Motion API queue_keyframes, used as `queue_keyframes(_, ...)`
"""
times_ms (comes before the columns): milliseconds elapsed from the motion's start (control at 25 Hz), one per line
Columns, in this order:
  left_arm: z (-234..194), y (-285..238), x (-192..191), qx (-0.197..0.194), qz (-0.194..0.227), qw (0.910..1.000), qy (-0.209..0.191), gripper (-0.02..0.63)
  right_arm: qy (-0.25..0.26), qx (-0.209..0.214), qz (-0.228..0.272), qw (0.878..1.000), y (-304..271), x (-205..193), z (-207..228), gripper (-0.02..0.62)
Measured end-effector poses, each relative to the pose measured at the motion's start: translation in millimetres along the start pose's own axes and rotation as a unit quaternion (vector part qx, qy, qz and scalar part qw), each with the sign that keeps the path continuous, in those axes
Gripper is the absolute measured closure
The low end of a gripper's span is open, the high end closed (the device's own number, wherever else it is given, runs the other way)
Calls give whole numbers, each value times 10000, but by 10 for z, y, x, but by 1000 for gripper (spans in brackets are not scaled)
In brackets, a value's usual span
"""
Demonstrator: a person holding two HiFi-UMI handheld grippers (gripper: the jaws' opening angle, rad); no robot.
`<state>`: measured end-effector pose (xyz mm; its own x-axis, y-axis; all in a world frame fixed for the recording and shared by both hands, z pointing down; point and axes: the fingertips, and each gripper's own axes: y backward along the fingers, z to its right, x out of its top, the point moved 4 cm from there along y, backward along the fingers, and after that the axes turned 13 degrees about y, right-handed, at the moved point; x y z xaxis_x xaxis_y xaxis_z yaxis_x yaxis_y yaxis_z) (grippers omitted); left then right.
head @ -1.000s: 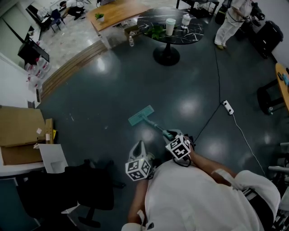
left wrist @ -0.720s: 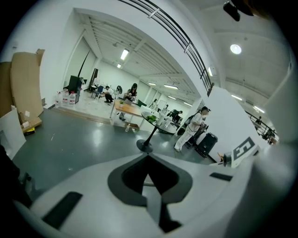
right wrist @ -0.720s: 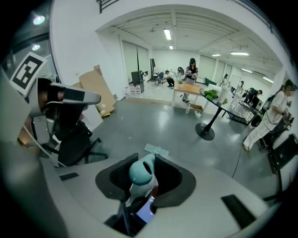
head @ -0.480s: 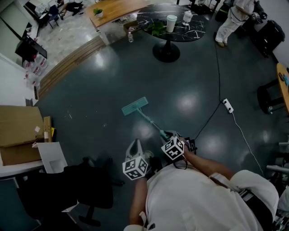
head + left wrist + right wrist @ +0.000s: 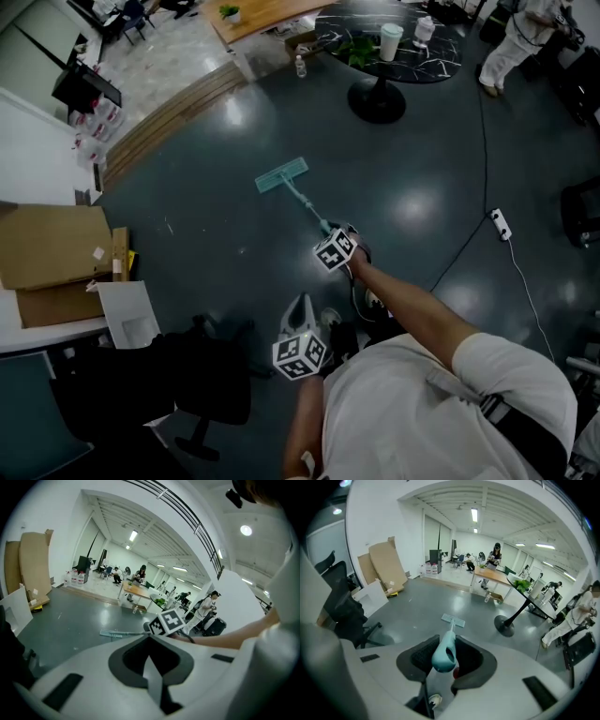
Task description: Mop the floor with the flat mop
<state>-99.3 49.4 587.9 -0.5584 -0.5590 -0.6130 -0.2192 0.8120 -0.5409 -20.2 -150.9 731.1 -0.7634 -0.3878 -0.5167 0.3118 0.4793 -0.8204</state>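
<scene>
A flat mop with a teal head (image 5: 281, 175) lies on the dark glossy floor, and its thin handle (image 5: 305, 204) slants back toward me. My right gripper (image 5: 328, 232) is shut on the handle's teal end (image 5: 444, 654), arm stretched forward. In the right gripper view the mop head (image 5: 453, 620) sits just beyond the jaws of that gripper (image 5: 451, 639). My left gripper (image 5: 300, 304) stays close to my body, pointing forward, apart from the mop. Its jaws (image 5: 150, 637) meet with nothing between them. The left gripper view shows the mop head (image 5: 112, 633) low on the floor.
A round black table (image 5: 441, 58) with a cup and plant stands far ahead. A black office chair (image 5: 192, 384) is at my left, by cardboard (image 5: 47, 248) and a white board (image 5: 127, 314). A power strip (image 5: 501, 224) and cable lie right. A person (image 5: 520, 33) stands top right.
My right arm has stretched forward, pushing the mop head away across the floor toward the wooden step. The left gripper has stayed near my body.
</scene>
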Motion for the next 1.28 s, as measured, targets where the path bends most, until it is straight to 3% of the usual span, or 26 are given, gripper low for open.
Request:
queue_keyframes(200, -116, 69, 73, 174, 71, 9998, 86, 601, -21, -113, -191, 9998, -413, 212, 140, 485)
queue_keyframes(400, -232, 44, 127, 249, 182, 9995, 98, 601, 101, -100, -30, 9999, -408, 355, 162, 485)
queue_keyframes(600, -202, 57, 82, 135, 228, 9996, 134, 601, 332, 27, 270, 9991, 363, 193, 102, 485)
queue_keyframes(960, -142, 154, 44, -34, 277, 9996, 2, 601, 242, 396, 224, 9987, 2069, -653, -201, 485)
queue_keyframes(1280, -189, 186, -17, -77, 239, 9996, 107, 601, 164, 282, 465, 9984, 2203, -675, -393, 485)
